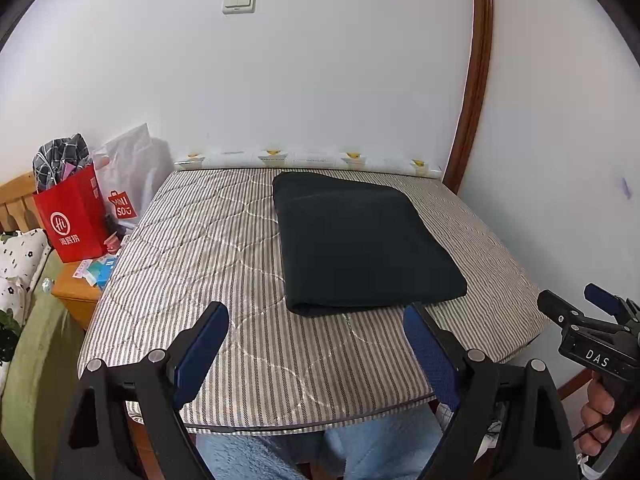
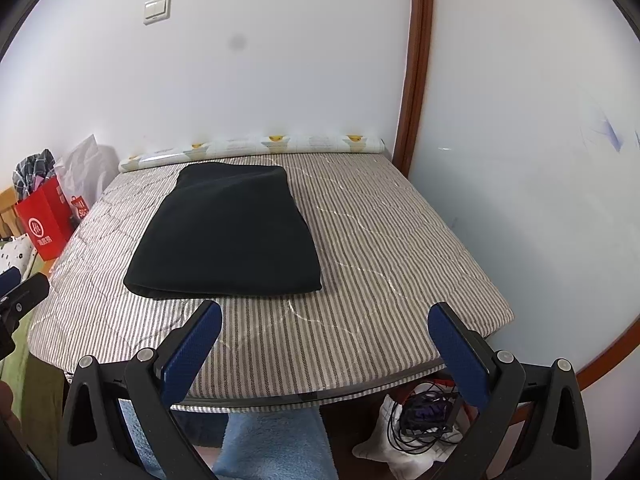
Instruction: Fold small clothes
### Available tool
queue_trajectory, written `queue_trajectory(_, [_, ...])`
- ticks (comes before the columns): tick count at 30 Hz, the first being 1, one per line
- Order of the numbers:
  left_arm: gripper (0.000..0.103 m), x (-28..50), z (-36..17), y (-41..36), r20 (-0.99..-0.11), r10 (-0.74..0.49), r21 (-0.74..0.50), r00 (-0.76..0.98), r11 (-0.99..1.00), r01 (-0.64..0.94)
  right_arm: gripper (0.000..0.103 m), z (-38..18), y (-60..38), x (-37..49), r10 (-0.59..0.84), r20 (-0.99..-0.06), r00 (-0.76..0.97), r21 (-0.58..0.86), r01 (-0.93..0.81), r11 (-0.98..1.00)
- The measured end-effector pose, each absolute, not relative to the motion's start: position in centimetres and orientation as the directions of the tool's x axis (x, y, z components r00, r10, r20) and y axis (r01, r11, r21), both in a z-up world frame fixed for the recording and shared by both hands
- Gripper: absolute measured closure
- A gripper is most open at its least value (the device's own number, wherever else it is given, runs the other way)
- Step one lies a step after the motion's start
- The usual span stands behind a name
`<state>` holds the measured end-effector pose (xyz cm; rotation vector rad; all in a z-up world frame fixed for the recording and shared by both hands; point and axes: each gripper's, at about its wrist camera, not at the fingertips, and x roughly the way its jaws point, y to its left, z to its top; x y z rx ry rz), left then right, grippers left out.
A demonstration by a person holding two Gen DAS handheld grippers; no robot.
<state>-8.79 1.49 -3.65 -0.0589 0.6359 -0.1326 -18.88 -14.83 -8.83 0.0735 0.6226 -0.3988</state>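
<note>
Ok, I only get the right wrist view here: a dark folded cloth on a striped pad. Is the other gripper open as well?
Observer: Yes, the left gripper is wide open and holds nothing; the cloth lies ahead of it.
Operator: What is the red bag standing on?
Observer: A wooden nightstand, with small boxes beside it.
Operator: Anything written on the right gripper?
Observer: Its body reads DAS.

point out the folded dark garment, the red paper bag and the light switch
folded dark garment [image 1: 360, 240], left wrist view, middle of its top layer
red paper bag [image 1: 74, 216], left wrist view, front face by the logo
light switch [image 2: 157, 9], right wrist view, plate centre
</note>
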Motion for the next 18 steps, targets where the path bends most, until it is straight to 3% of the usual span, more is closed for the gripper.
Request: queue_trajectory(18, [0.014,-8.8,-3.66,1.61,-0.589,-0.135,-0.093,0.797,0.991,0.099,0.001,-8.86,-14.59,-19.09,-0.339,-0.58,0.741,-0.05,0.383,0.922])
